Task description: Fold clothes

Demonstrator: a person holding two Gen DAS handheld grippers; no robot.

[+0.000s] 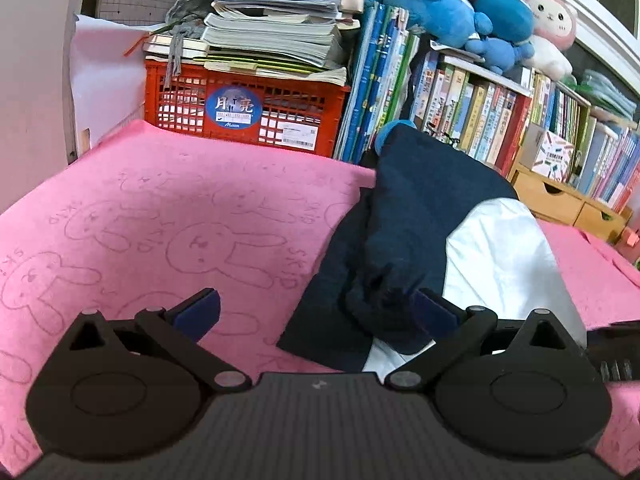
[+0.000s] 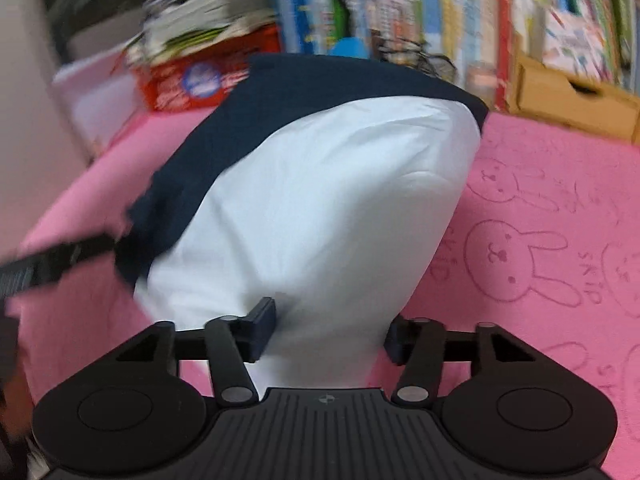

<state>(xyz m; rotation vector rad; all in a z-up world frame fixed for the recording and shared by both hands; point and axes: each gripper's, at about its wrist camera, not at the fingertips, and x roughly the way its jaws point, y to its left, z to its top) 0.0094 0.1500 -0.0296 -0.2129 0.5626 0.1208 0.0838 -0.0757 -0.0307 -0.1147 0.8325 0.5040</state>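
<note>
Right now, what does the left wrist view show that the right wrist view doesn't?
Only the left wrist view: plush toys on top of the bookshelf, the left gripper with its jaws wide apart, and the navy sleeve bunched against its right-hand finger.

Only the right wrist view: the right gripper with the white body of the garment between its pads.

Both: the navy-and-white garment, pink rabbit-print mat, red crate, rows of books, wooden drawer box.

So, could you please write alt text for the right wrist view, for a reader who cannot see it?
A navy and white garment rises from a pink rabbit-print cloth, its white part between the fingers of the right gripper, which appear to pinch it. Blurred bookshelves and a red crate stand behind.
</note>
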